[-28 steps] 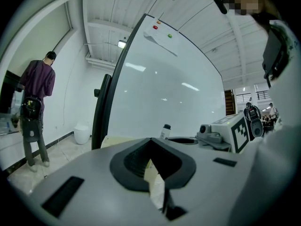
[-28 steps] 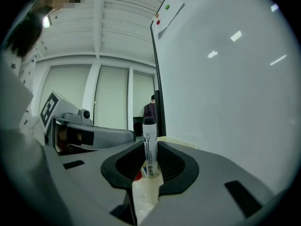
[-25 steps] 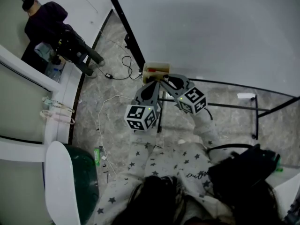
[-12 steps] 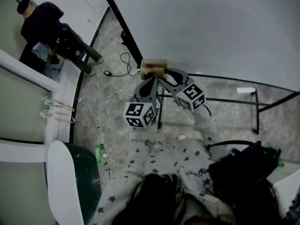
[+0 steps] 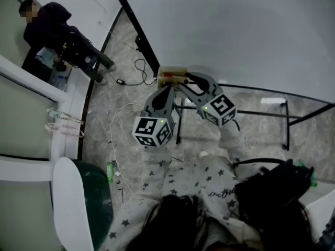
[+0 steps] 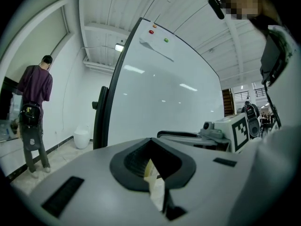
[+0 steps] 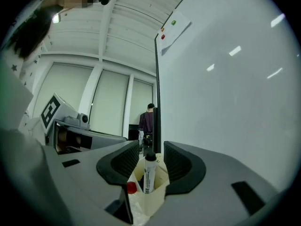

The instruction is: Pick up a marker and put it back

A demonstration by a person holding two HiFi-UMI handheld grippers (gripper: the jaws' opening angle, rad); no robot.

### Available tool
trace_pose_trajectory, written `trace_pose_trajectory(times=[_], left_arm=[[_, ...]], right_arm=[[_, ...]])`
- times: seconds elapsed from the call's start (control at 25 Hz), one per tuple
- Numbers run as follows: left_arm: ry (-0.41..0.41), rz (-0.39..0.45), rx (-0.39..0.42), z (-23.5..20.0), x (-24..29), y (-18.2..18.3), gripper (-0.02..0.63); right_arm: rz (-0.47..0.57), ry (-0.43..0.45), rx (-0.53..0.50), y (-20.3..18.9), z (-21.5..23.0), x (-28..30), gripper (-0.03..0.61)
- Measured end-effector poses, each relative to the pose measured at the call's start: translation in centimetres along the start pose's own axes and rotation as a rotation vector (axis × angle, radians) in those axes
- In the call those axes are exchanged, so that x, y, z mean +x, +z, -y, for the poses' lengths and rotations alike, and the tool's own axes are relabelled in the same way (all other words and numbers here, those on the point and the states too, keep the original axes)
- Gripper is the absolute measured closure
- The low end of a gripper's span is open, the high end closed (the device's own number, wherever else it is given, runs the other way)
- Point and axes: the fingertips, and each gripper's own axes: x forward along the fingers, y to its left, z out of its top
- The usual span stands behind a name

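Note:
A cream marker holder [image 5: 172, 76] hangs at the whiteboard's lower edge. In the right gripper view a white marker with a black cap [image 7: 149, 173] stands upright in the holder [image 7: 150, 199], with a red-capped one [image 7: 131, 187] beside it. My right gripper [image 7: 150, 149] is open. Its jaws have just been opening and stand either side of the white marker without touching it. My left gripper [image 6: 151, 147] is shut, with a thin cream edge of the holder [image 6: 154, 185] pinched between its pads. In the head view both grippers, left [image 5: 168, 89] and right [image 5: 184, 79], meet at the holder.
The whiteboard [image 5: 235, 30] fills the upper right, and its black stand legs [image 5: 285, 124] spread over the marble floor. Cables [image 5: 138, 69] lie near the stand. A person in dark clothes [image 5: 49, 25] stands far left. A green bin [image 5: 97, 203] and a black bag [image 5: 272, 187] are close by.
The right jaws have spread wider around the marker in the holder. Both grippers have risen slightly towards the holder.

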Motion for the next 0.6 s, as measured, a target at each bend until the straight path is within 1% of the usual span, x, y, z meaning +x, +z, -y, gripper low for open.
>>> trace_pose_trajectory(times=[0.08,0.2,0.24,0.28,0.36,0.48,0.6], left_arm=[[-0.005,0.01,0.008,0.2,-0.2,1.1,0.612],[-0.026,0.027,0.013,0.8,-0.3,2.6,0.612],[-0.034,0.033,0.015,1.1,-0.3,3.1,0.612],[-0.043,0.037,0.019,1.5,-0.3,3.5,0.612],[-0.06,0.044,0.028,2.1,-0.3,4.2,0.612],[-0.087,0.048,0.031,2.9,-0.3,4.9,0.612],[-0.113,0.043,0.031,3.5,-0.2,5.2,0.612]], right_arm=[[0.008,0.001,0.003,1.3,0.0,-0.4,0.413],[-0.011,0.026,0.03,2.7,-0.4,-0.8,0.417],[-0.014,0.027,0.029,3.1,-0.5,-1.0,0.495],[-0.013,0.025,0.021,3.6,-0.5,-1.2,0.536],[-0.006,0.027,0.011,4.5,-0.8,-1.7,0.571],[0.015,0.049,0.033,5.9,-1.2,-2.2,0.571],[0.028,0.063,0.034,7.2,-1.6,-2.6,0.571]])
